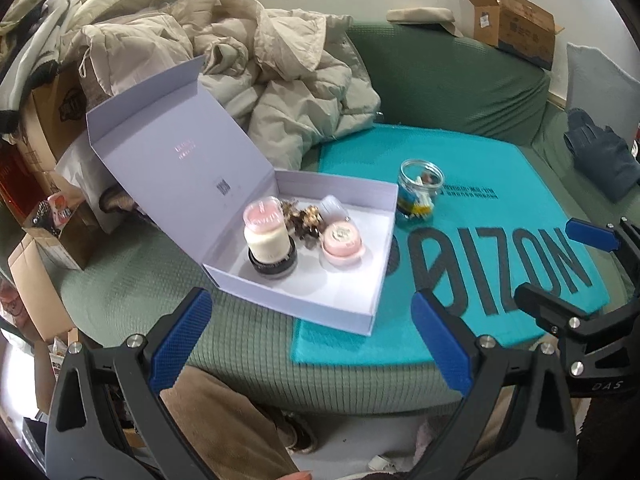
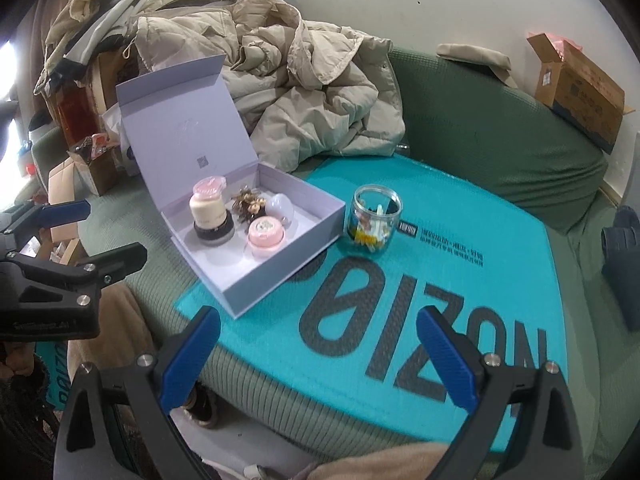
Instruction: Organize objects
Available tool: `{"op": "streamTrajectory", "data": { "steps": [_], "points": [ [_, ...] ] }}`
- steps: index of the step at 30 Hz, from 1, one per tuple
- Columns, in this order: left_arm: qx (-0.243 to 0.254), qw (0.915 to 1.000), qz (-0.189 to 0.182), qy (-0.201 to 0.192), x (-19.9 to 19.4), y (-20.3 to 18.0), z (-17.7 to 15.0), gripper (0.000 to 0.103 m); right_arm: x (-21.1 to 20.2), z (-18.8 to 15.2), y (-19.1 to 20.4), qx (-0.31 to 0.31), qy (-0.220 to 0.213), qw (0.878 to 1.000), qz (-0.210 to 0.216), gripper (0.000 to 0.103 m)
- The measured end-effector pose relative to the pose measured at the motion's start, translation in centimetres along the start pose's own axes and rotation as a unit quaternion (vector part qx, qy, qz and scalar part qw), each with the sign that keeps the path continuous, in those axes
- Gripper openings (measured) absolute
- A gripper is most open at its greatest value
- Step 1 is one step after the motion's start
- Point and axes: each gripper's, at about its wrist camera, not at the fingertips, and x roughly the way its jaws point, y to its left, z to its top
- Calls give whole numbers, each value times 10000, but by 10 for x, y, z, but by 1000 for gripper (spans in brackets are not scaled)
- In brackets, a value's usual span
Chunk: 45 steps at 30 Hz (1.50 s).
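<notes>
An open lilac gift box (image 1: 340, 312) (image 2: 280, 280) stands on a green sofa, its lid raised at the back. Inside are a cream jar with a pink lid (image 1: 266, 232) (image 2: 208, 202) on a black base, a pink round pot (image 1: 343, 244) (image 2: 266, 238), dried flowers (image 1: 306, 218) (image 2: 248, 202) and a pale lilac item (image 1: 334, 206) (image 2: 282, 206). A glass jar of small colourful things (image 1: 418, 190) (image 2: 374, 218) stands on a teal bag just right of the box. My left gripper (image 1: 312, 340) and right gripper (image 2: 318, 354) are open and empty, in front of the sofa edge.
The teal bag (image 1: 500, 240) (image 2: 460, 300) printed with dark letters covers the seat. Beige jackets (image 1: 280, 80) (image 2: 312, 92) are piled behind the box. Cardboard boxes (image 1: 516, 20) (image 2: 580, 84) sit on the backrest and at the left. Dark blue cloth (image 1: 604, 156) lies at the right.
</notes>
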Motion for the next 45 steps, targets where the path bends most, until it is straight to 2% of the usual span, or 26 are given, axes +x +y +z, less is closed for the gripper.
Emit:
{"op": "streamTrajectory", "data": {
  "steps": [7,17,45],
  "points": [
    [28,9999,-99,92,-7,-9,-19,100,-9,-19,1,38,66,10000,21,99],
    [61,9999,-120,100,-16,-15,-30,100,-18,-24,4,-21,20,10000,8,99],
    [116,9994,-243,217,-22,-15,-34,100,-16,-19,6,-98,88,9999,15,99]
  ]
}}
